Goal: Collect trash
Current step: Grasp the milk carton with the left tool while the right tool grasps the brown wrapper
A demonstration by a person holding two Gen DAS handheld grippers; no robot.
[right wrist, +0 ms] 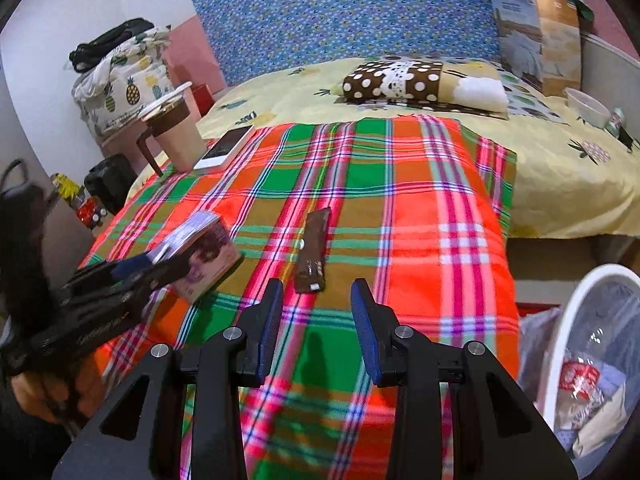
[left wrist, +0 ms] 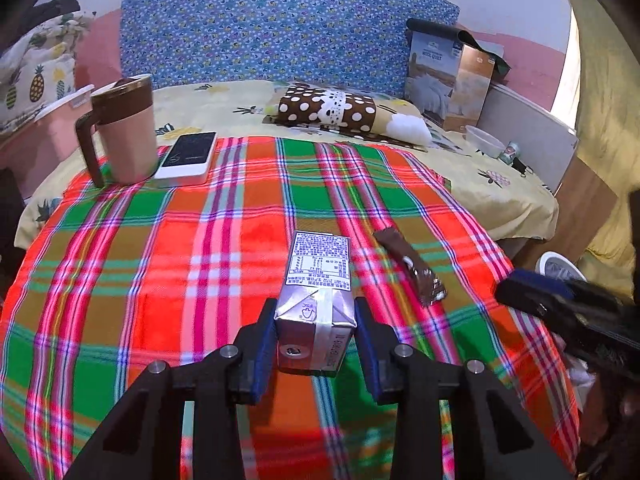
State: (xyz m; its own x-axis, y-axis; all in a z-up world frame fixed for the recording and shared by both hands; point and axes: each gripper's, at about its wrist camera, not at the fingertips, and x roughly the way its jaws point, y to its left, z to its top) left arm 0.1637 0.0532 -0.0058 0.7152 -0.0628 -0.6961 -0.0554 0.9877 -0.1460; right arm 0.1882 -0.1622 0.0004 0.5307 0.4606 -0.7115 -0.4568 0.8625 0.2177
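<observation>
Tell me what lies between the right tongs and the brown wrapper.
Only bare plaid blanket, seen from the right wrist: the open right tongs sit just short of the brown wrapper.

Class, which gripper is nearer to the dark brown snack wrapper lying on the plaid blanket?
Right. The right gripper sits just short of the dark brown snack wrapper, jaws empty; the left gripper grips the silver drink carton beside it.

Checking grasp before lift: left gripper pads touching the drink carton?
Touching. Left wrist view: both blue pads of the left gripper press the sides of the drink carton, no gap visible.
</observation>
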